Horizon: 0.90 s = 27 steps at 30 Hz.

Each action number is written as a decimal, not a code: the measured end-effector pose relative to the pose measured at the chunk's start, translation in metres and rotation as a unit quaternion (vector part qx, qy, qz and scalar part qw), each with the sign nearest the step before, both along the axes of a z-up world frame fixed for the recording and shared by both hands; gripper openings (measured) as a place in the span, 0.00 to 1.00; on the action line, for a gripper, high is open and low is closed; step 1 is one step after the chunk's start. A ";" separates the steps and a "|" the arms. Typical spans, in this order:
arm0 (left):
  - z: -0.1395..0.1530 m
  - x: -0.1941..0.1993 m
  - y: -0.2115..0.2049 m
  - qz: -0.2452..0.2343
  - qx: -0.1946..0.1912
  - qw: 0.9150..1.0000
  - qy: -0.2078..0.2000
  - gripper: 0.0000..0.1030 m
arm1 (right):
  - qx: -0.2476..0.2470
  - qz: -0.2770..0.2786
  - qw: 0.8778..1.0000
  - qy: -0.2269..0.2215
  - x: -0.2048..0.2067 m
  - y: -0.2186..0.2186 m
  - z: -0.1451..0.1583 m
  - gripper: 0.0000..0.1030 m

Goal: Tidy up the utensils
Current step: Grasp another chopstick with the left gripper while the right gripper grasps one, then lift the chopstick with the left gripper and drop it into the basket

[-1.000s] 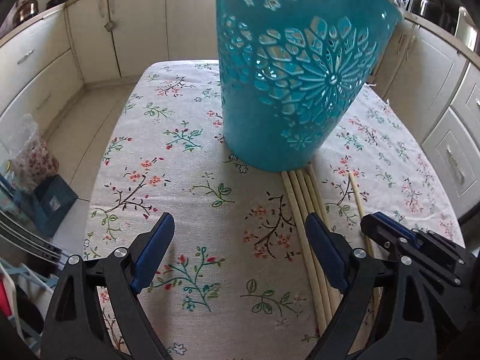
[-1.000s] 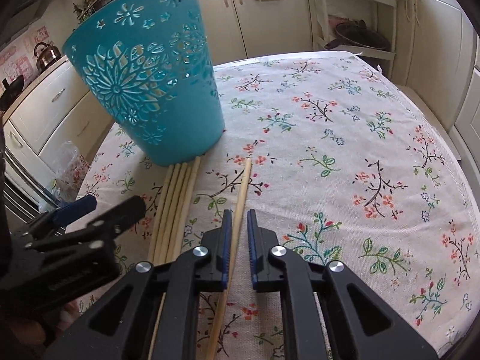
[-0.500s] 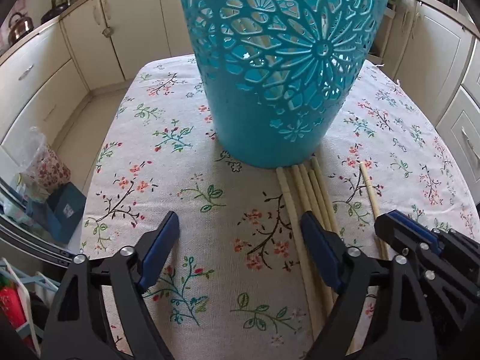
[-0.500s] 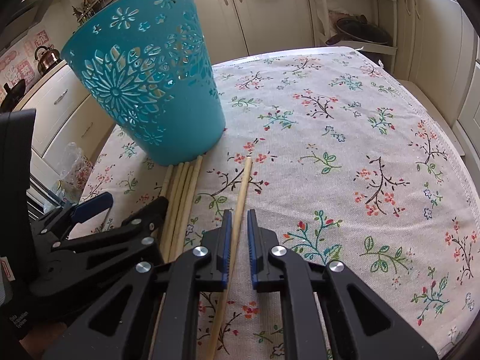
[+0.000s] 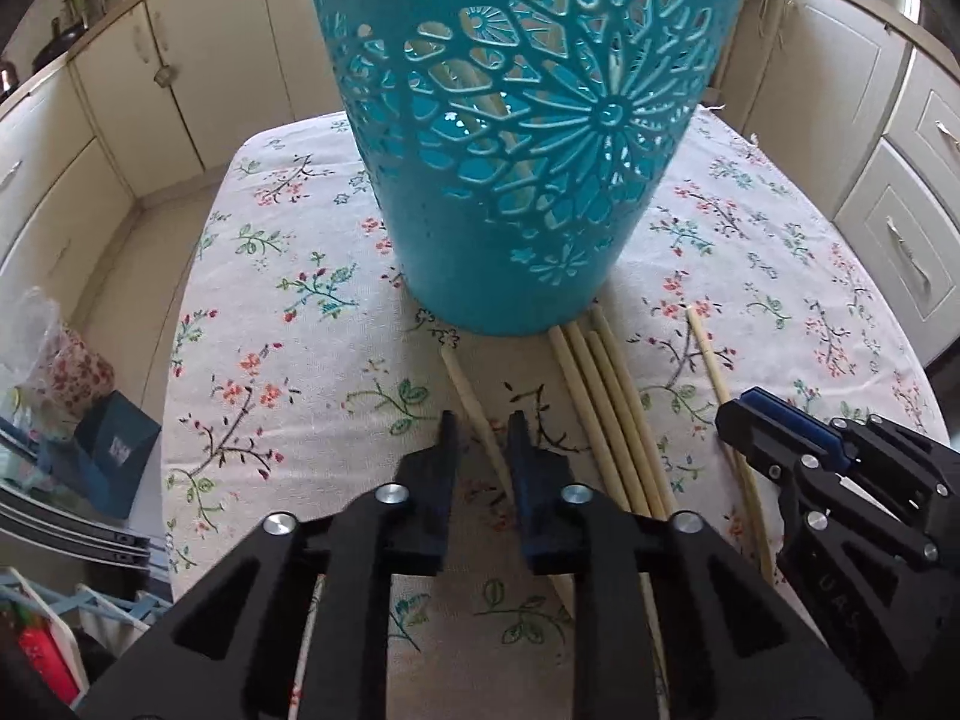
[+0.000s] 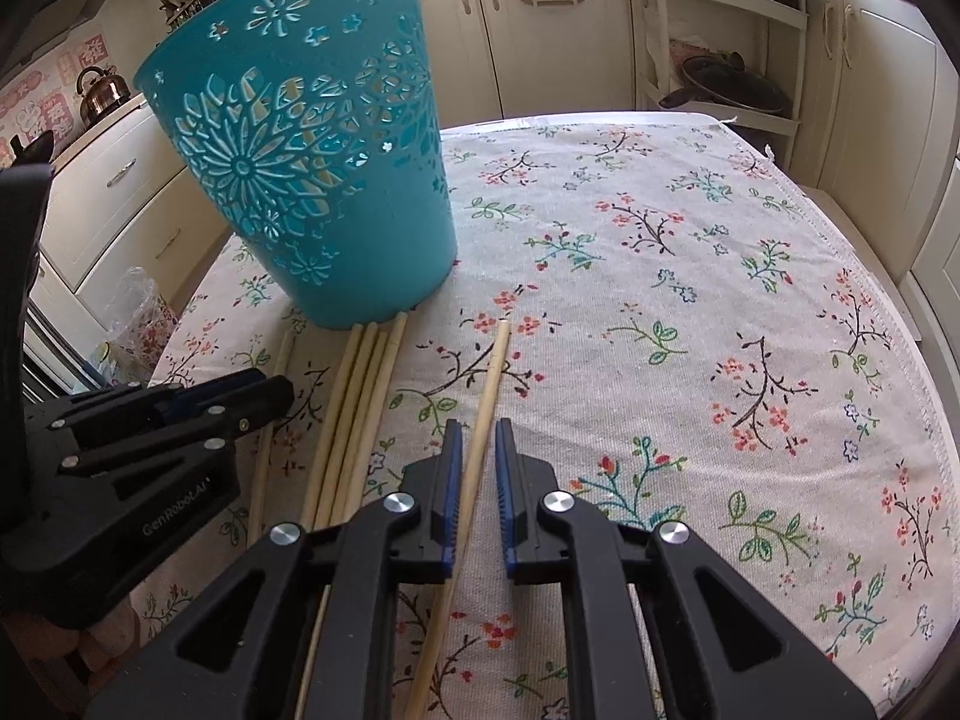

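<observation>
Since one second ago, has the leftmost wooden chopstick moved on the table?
Yes. The leftmost wooden chopstick now lies apart, left of the chopstick bundle it belonged to, between the closed-in fingers of the left gripper, below the teal plastic basket.

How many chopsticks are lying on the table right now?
6 on the cloth: one between the left gripper's jaws, four bunched against the basket's base, one between the right gripper's jaws. More show through the basket's cutouts, uncountable.

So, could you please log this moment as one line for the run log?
left gripper: shut on left chopstick | right gripper: shut on right chopstick | four chopsticks on tablecloth | teal basket upright
</observation>
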<state>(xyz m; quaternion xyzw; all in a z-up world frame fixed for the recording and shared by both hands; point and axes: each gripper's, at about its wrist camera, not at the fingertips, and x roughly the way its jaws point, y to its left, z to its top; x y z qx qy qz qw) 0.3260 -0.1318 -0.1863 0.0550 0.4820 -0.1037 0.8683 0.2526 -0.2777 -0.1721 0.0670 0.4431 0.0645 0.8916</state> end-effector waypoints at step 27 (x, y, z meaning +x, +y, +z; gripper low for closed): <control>0.150 -0.078 0.098 -0.017 -0.211 0.962 -0.173 0.05 | -0.011 0.003 1.000 -0.008 0.000 0.004 -0.001 0.09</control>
